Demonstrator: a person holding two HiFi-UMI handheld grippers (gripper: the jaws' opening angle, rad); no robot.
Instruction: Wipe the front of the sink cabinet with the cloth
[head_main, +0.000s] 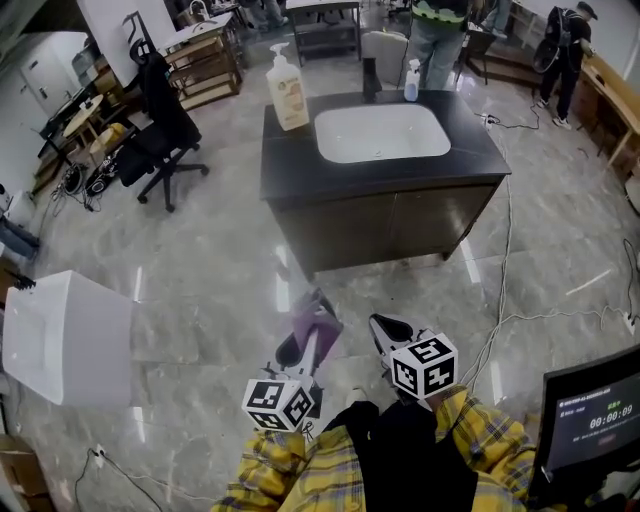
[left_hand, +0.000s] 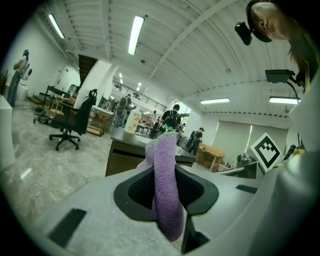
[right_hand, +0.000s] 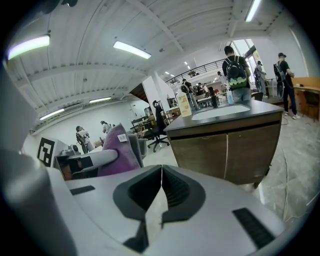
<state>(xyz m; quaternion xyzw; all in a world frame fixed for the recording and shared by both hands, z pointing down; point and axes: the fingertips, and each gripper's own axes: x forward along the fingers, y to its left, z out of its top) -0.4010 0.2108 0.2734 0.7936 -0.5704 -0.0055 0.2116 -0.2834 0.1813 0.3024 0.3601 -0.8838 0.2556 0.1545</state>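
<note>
A dark sink cabinet (head_main: 390, 225) with a black top and a white basin (head_main: 381, 132) stands ahead of me; its two brown doors (right_hand: 240, 150) face me. My left gripper (head_main: 300, 345) is shut on a purple cloth (head_main: 316, 328), which stands up between the jaws (left_hand: 164, 190). My right gripper (head_main: 385, 330) is shut with nothing in it, held beside the left one, well short of the cabinet. The cloth (right_hand: 117, 150) shows to its left in the right gripper view.
A soap pump bottle (head_main: 287, 90) and a small spray bottle (head_main: 411, 80) stand on the cabinet top. A black office chair (head_main: 160, 125) is at the left, a white box (head_main: 65, 335) on the floor near left, a monitor (head_main: 595, 420) at right. Cables (head_main: 505, 300) run across the floor. People stand behind the sink.
</note>
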